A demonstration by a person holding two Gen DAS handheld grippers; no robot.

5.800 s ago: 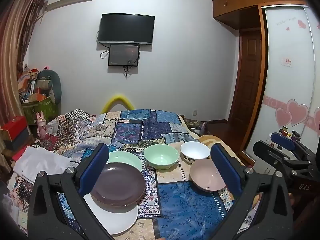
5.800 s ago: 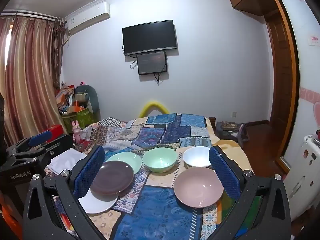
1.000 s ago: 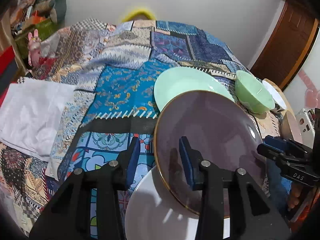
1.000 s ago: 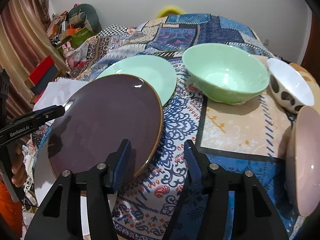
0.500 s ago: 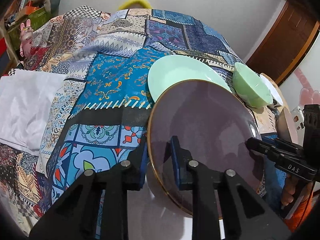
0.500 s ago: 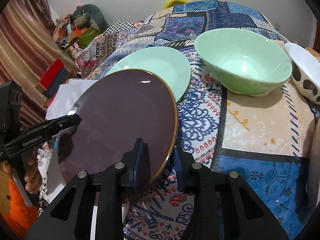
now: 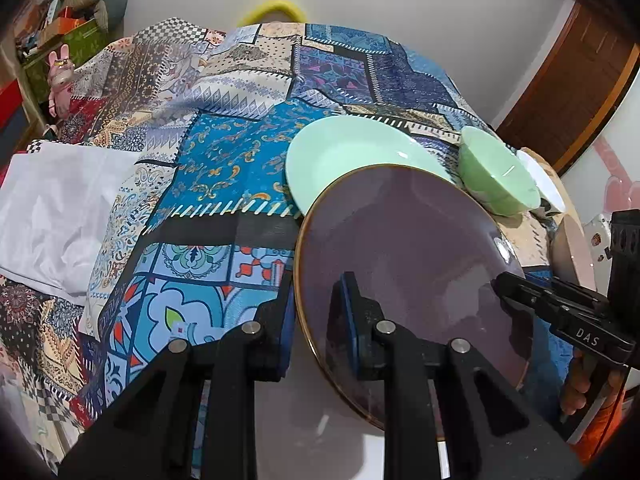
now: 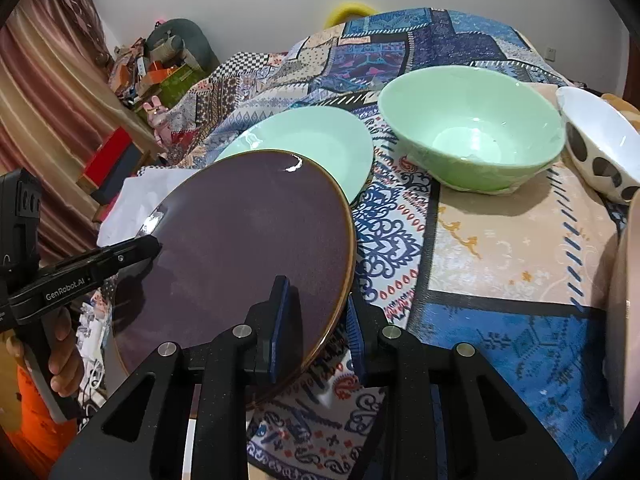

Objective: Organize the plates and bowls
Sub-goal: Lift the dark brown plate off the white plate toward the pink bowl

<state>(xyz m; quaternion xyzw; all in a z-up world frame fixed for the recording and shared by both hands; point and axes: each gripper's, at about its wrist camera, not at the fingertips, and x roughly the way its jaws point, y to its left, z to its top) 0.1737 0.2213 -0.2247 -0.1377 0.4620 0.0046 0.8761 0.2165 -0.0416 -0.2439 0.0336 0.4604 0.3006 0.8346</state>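
A dark purple plate (image 7: 404,256) with a gold rim is held by both grippers, a little above the bed. My left gripper (image 7: 316,312) is shut on its left rim. My right gripper (image 8: 316,320) is shut on its right rim, and the plate (image 8: 248,248) fills the left of the right wrist view. A mint green plate (image 7: 352,160) (image 8: 320,144) lies just behind it. A white plate (image 7: 320,420) lies under the purple one. A green bowl (image 8: 472,140) (image 7: 496,180), a white spotted bowl (image 8: 600,152) and a pink bowl (image 8: 628,300) stand to the right.
The dishes rest on a patchwork bedspread (image 7: 224,168). A white folded cloth (image 7: 52,208) lies at the left. Boxes and clutter (image 8: 160,68) stand by the curtain. A wooden door (image 7: 568,92) is at the far right.
Both grippers have closed on opposite rims of the purple plate. The plate has risen slightly off the white plate and sits closer in both views.
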